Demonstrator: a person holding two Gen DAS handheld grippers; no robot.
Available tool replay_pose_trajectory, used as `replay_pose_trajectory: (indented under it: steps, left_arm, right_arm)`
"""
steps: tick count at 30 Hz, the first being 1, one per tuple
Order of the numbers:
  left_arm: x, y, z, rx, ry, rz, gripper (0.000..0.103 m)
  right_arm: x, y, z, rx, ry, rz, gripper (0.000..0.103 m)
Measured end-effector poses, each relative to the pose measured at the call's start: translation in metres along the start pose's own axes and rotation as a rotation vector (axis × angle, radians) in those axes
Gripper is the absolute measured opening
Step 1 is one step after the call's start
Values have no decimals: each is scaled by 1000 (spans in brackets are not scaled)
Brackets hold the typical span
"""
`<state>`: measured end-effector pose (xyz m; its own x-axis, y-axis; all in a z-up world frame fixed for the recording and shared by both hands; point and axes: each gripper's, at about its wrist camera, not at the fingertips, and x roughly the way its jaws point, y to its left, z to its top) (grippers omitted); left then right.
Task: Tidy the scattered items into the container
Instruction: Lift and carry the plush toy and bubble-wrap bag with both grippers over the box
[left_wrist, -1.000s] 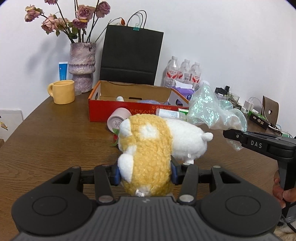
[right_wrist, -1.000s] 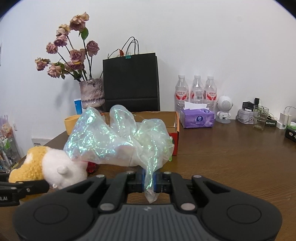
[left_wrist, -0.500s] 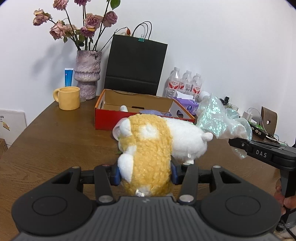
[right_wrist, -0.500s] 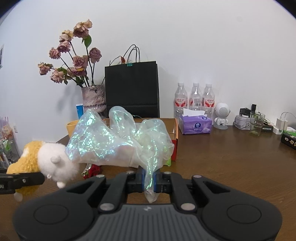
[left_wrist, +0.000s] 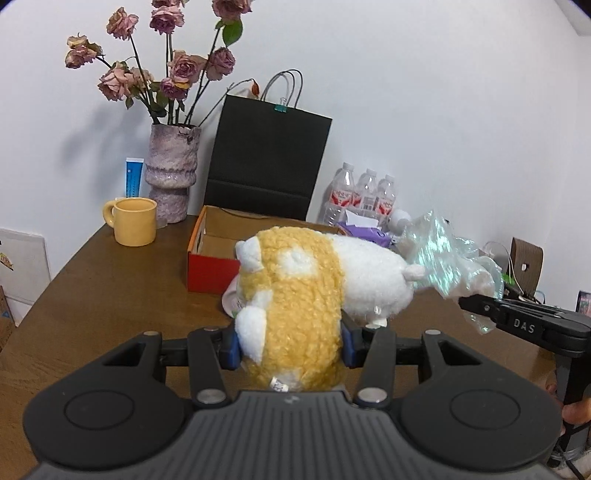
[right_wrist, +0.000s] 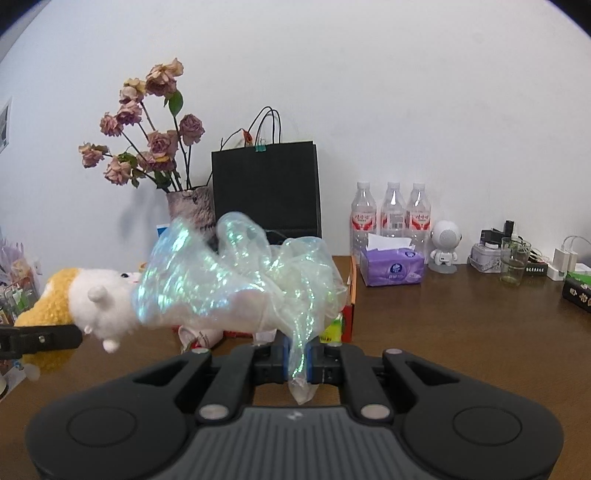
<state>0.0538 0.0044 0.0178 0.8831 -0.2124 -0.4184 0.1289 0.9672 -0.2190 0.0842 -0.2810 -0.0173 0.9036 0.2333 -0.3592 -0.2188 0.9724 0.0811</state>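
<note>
My left gripper (left_wrist: 290, 349) is shut on a yellow and white plush toy (left_wrist: 295, 295) and holds it above the table, in front of the red cardboard box (left_wrist: 210, 273). The plush also shows at the left of the right wrist view (right_wrist: 92, 299). My right gripper (right_wrist: 297, 360) is shut on an iridescent plastic bag (right_wrist: 236, 280) and holds it in the air beside the plush. The bag shows in the left wrist view (left_wrist: 447, 258). The box (right_wrist: 351, 291) lies behind the bag, mostly hidden. A pink-white item (left_wrist: 231, 301) lies on the table under the plush.
On the brown table stand a yellow mug (left_wrist: 133, 221), a vase of dried roses (left_wrist: 171, 177), a black paper bag (left_wrist: 267, 162), three water bottles (right_wrist: 393, 214), a purple tissue pack (right_wrist: 391, 266), a small white robot figure (right_wrist: 445, 240) and a glass (right_wrist: 513, 266).
Both grippers have risen with their loads. The table and box sit lower in both views, and the plush and the bag have come closer together.
</note>
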Motion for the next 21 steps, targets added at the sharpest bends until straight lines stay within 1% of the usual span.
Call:
replay_pose_trajectory:
  steps: [4, 13, 21]
  left_arm:
    - [3, 5, 11, -18, -5, 5, 48]
    - [15, 8, 37, -39, -11, 5, 48]
    - [28, 14, 60, -40, -13, 18, 48]
  right_arm:
    - [4, -5, 13, -8, -14, -29, 7]
    - [22, -14, 41, 18, 5, -19, 7]
    - [31, -18, 67, 16, -4, -41, 7]
